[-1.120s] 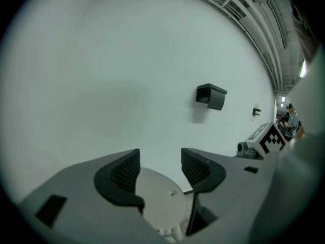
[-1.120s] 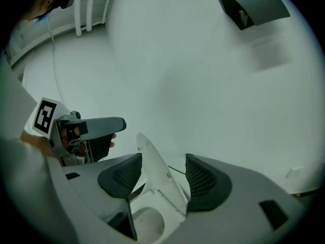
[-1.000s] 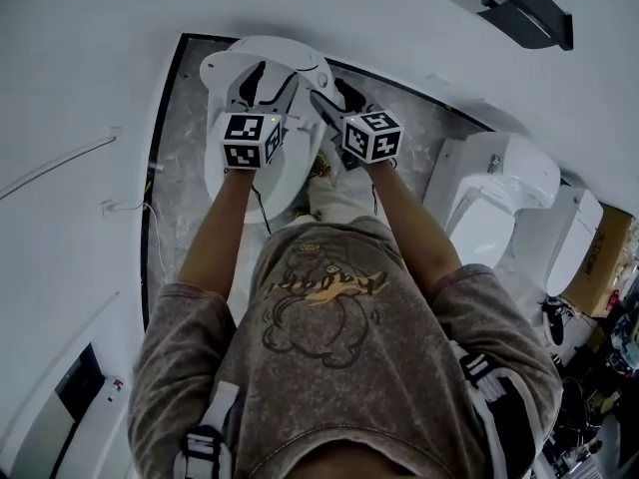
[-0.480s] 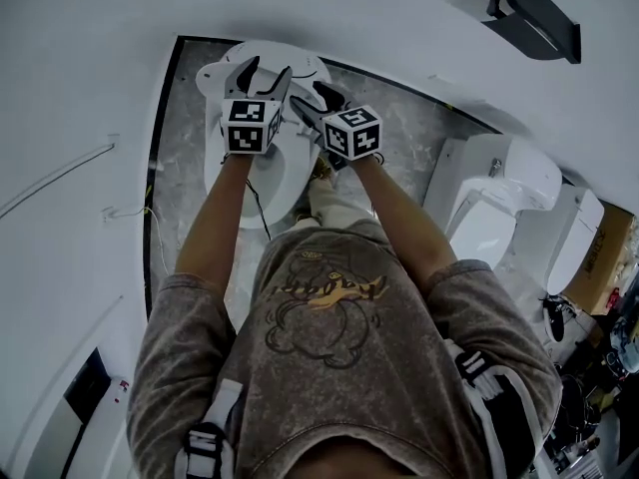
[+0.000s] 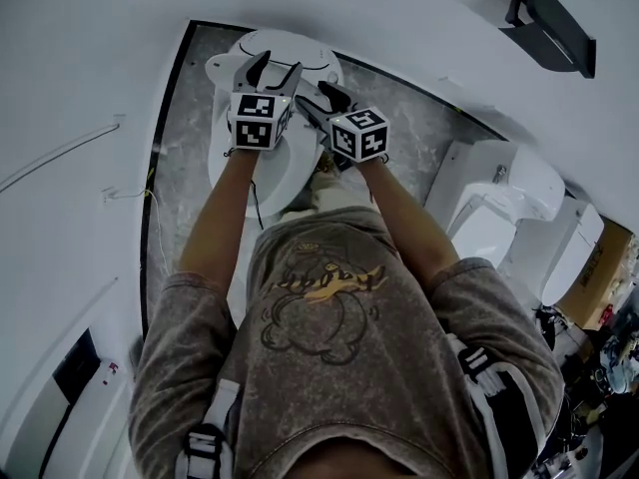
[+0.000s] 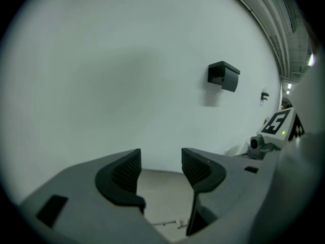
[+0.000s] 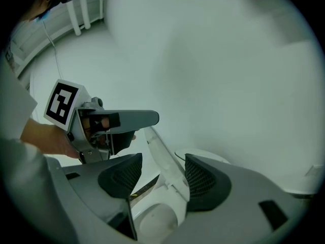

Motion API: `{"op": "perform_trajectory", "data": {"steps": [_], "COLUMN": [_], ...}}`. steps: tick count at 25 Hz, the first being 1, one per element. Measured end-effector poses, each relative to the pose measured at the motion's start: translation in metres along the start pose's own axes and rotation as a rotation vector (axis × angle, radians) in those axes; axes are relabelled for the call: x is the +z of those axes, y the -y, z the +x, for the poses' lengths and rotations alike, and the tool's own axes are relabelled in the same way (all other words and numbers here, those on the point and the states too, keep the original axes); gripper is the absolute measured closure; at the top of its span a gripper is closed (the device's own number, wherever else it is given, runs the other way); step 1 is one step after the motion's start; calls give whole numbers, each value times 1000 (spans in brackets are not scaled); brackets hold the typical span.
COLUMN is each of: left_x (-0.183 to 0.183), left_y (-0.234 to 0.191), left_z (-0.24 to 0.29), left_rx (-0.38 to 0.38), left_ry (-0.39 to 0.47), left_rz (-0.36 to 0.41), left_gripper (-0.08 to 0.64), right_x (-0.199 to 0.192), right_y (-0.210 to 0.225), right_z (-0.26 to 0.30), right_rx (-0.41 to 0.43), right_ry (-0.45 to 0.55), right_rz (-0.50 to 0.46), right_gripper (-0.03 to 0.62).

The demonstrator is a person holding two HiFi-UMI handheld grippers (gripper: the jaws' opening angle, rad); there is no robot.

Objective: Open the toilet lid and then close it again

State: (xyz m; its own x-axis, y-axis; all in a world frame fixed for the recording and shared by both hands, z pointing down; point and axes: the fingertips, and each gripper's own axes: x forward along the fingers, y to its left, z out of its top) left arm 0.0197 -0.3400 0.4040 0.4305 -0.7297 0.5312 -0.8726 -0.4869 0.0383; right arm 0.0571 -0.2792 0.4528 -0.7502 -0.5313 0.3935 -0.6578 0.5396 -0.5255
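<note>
A white toilet stands by the wall on a dark floor panel. Its lid is tilted up, and in the right gripper view I see it edge-on, running up between my right gripper's jaws. My right gripper is open, with the thin lid in the gap and clear space on both sides. In the head view the right gripper is at the lid's right edge. My left gripper sits over the lid's top, open and holding nothing. It faces the bare wall. The bowl shows below the lid.
Two more white toilets stand to the right, with a cardboard box beyond them. A black bracket is mounted on the wall. A thin cable hangs in front of the toilet.
Both grippers have moved farther toward the wall over the toilet and now sit closer together. The lid stands more upright than before.
</note>
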Motion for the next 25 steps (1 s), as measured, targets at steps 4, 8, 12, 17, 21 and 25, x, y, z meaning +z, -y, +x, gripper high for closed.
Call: {"op": "perform_trajectory", "data": {"steps": [4, 8, 12, 17, 21, 25], "left_x": [-7, -19, -40, -75, -109, -142], "left_y": [1, 5, 11, 12, 19, 24], "left_z": [-22, -50, -82, -125, -155, -179], "left_rx": [-21, -52, -92, -124, -112, -104], "left_ry": [6, 36, 52, 32, 11, -13], "left_rz": [-11, -11, -11, -14, -38, -63], "left_gripper": [308, 308, 317, 331, 331, 331], "right_x": [-7, -21, -42, -78, -110, -137], "right_y": [-18, -38, -61, -101, -126, -150], "right_z": [-6, -12, -20, -26, -30, -34], "right_rx": [-12, -34, -77, -104, -98, -67], "right_ry": [19, 40, 72, 61, 9, -31], "right_rz": [0, -3, -1, -6, 15, 8], "right_gripper": [328, 328, 328, 328, 328, 328]}}
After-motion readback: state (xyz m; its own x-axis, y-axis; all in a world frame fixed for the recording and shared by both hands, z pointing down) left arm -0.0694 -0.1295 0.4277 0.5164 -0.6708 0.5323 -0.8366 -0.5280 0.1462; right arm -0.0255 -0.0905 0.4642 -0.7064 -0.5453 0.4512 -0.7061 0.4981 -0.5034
